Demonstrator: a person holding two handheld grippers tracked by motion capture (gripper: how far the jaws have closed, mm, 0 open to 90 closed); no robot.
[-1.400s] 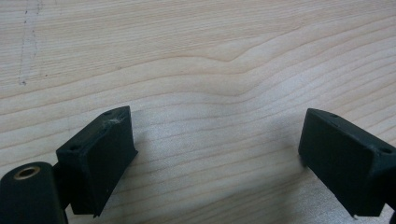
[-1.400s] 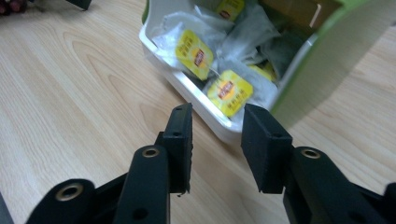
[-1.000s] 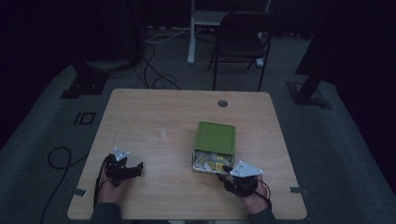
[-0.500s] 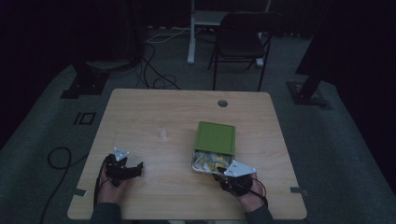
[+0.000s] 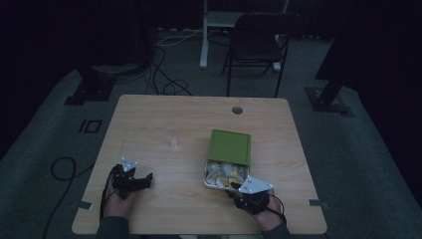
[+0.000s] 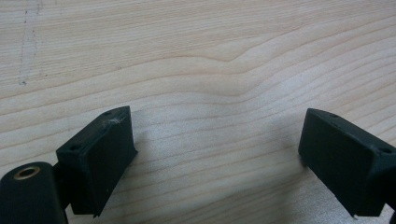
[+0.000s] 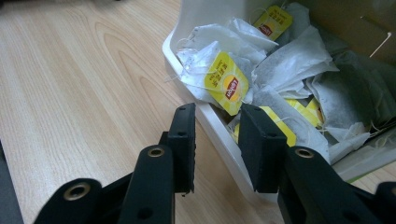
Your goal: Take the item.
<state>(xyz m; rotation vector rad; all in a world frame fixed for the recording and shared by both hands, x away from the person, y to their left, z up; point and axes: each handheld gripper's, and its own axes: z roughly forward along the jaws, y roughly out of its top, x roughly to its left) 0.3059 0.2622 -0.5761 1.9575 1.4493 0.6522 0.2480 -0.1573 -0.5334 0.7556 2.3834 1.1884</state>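
The right gripper [image 7: 215, 140], jaws narrowly parted and empty, straddles the rigid white tea-bag box [image 7: 219, 128] rim; bags look light and flimsy.

The left gripper [image 6: 217, 154] gapes empty over the desk [image 6: 196, 56].

You are working in a dim recording studio or lab, not a home. The pale wooden table [image 5: 164, 124] stands alone at frame centre on grey carpet [image 5: 358, 149], black curtains fill the top edge, black stand bases [image 5: 89, 89] sit either side, and loose cables [image 5: 164, 82] lie near a black folding chair [image 5: 256, 42] at top centre.
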